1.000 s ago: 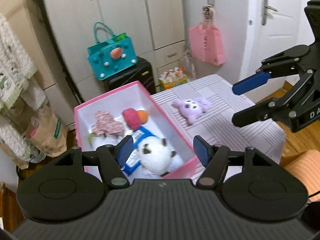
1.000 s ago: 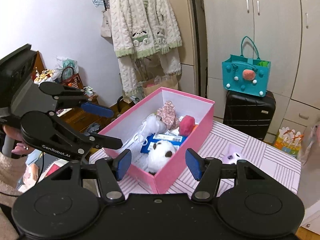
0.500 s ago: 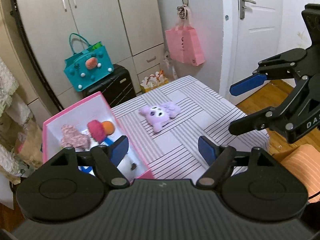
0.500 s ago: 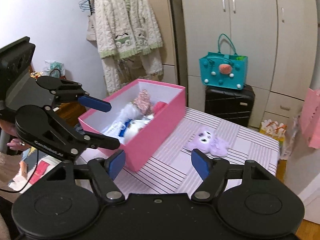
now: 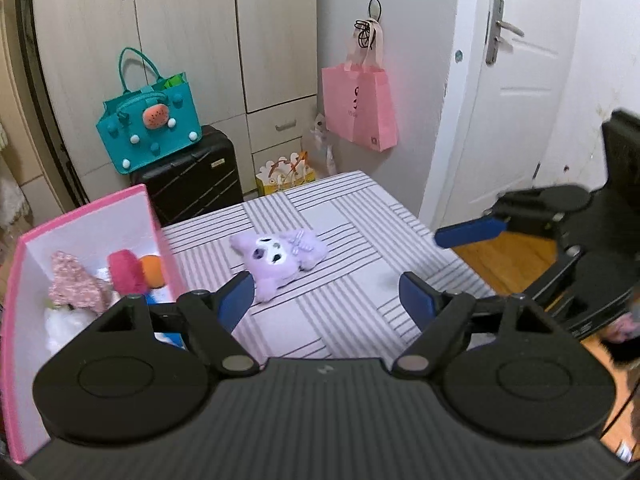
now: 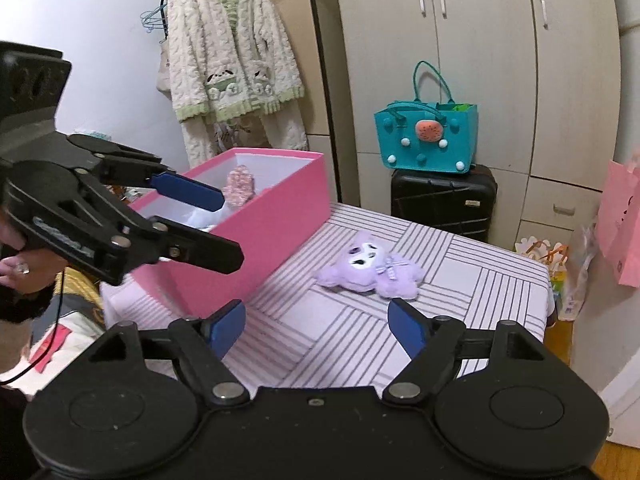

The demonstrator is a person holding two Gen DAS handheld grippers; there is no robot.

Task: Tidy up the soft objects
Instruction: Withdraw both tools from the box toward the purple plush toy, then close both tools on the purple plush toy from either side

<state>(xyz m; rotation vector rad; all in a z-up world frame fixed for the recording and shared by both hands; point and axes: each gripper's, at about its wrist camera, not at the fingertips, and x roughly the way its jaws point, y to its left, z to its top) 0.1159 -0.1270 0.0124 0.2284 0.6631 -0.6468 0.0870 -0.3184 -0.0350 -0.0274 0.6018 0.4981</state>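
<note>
- Lilac plush toy (image 5: 286, 257) lies flat on the striped tablecloth (image 5: 352, 300), face up, with a small bow on its body, apart from the box.
- Pink cardboard box (image 6: 256, 240) sits on the same table to the left of the plush, its white inside open at the top.
- Inside the box: a pink knitted piece (image 5: 74, 286), a magenta fuzzy toy (image 5: 126, 272) touching an orange ball (image 5: 154, 270), and something white (image 5: 60, 326) low in the corner.
- Left gripper (image 5: 328, 298) hangs above the tablecloth near the plush; its jaws have just been spreading and stand apart with nothing between them.
- Right gripper (image 6: 316, 326) points at the plush from the other side; its jaws have likewise just been widening and grasp nothing.
- Behind the table, a teal felt bag (image 6: 426, 142) rests on a black suitcase (image 6: 444, 204).
</note>
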